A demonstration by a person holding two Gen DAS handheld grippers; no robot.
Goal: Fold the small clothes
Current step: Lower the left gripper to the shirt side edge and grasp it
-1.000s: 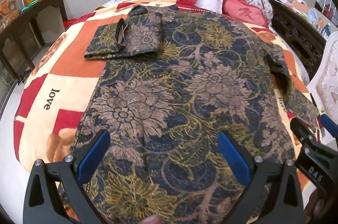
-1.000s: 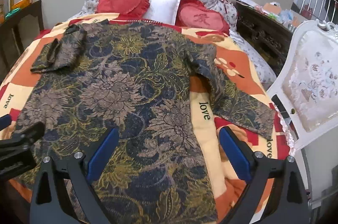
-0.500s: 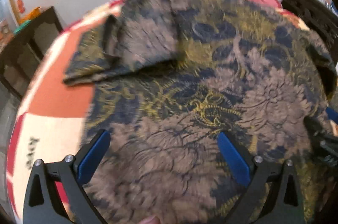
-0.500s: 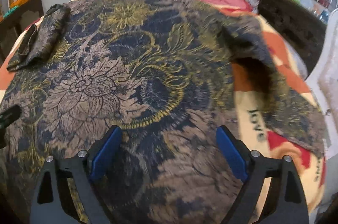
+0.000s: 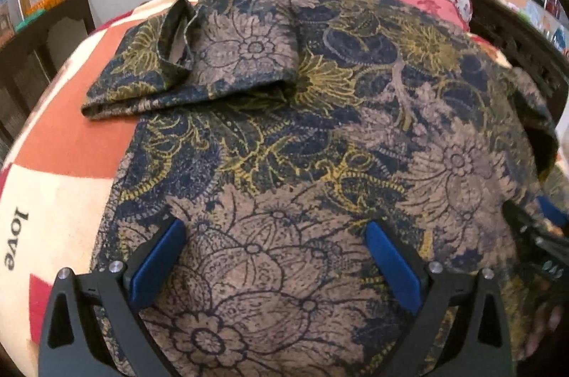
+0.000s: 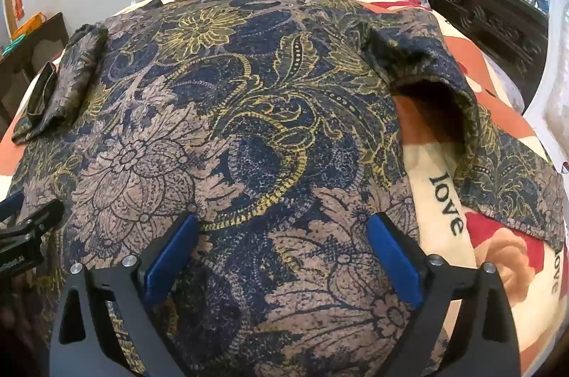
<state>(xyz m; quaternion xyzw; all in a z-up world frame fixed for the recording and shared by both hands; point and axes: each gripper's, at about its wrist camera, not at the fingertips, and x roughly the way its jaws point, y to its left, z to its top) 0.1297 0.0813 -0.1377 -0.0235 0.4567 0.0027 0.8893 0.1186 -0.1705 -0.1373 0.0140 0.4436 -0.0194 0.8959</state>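
Shirt: floral shirt [image 6: 227, 114] lies spread flat on the blanket [image 5: 67, 146], collar toward the pillows.
Left sleeve: sleeve [image 5: 213, 64] folded in over the body (first fold made, I judge).
Right sleeve: right sleeve [image 6: 498, 156] trails outward, unfolded.
Left gripper [image 5: 274, 256]: mine, spread wide, holding nothing, low over the cloth.
Right gripper [image 6: 284, 245]: equally wide, empty.

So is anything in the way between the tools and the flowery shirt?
Nothing visible. Both the left tool and right tool are open right over the flowery shirt, with only cloth showing between their blue fingers.
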